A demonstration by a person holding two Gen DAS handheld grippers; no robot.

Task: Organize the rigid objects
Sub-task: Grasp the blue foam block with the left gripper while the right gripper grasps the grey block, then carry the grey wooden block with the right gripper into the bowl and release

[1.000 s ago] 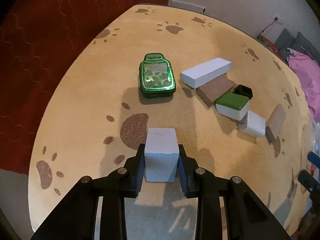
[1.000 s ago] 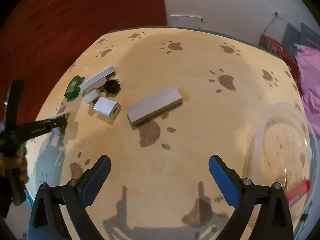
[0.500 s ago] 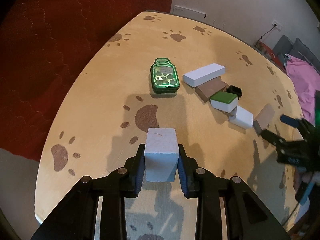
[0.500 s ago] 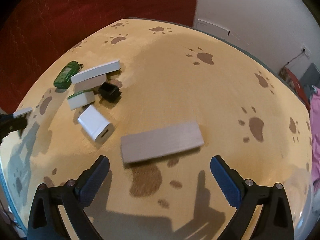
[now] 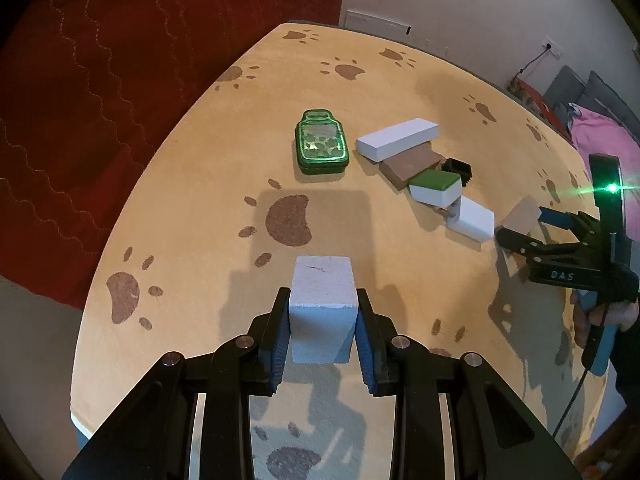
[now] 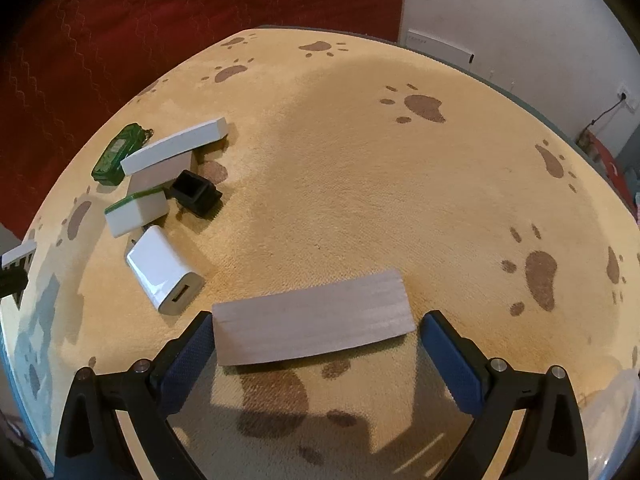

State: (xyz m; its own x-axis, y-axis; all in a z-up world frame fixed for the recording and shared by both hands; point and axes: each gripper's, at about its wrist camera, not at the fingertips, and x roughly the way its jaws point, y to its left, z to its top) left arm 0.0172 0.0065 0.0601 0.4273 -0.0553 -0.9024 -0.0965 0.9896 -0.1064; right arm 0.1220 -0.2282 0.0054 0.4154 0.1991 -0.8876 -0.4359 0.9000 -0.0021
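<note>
My left gripper point(image 5: 322, 330) is shut on a pale blue-white block point(image 5: 322, 308), held above the yellow paw-print mat point(image 5: 200, 184). My right gripper point(image 6: 316, 344) stands open astride a flat grey-brown slab point(image 6: 312, 326) that lies on the mat; its blue pads are beside the slab's ends, and contact cannot be told. Further off lie a green tin point(image 5: 321, 146), a long white block point(image 5: 396, 138), a brown slab point(image 5: 412, 164), a green-topped white block point(image 5: 436, 188), a small black cap point(image 6: 196, 192) and a white charger point(image 6: 164, 276). The right gripper point(image 5: 520, 228) also shows at the right of the left wrist view.
Red carpet point(image 5: 100, 100) surrounds the mat on the left and far side. A white wall point(image 5: 460, 0) stands behind. Pink cloth point(image 5: 600, 136) lies at the far right. A person's hand point(image 5: 616, 316) holds the right gripper's handle.
The right gripper has come down and closer to the grey-brown slab, which now lies between its fingers. The left gripper has risen and drawn back a little, the pale block still in it.
</note>
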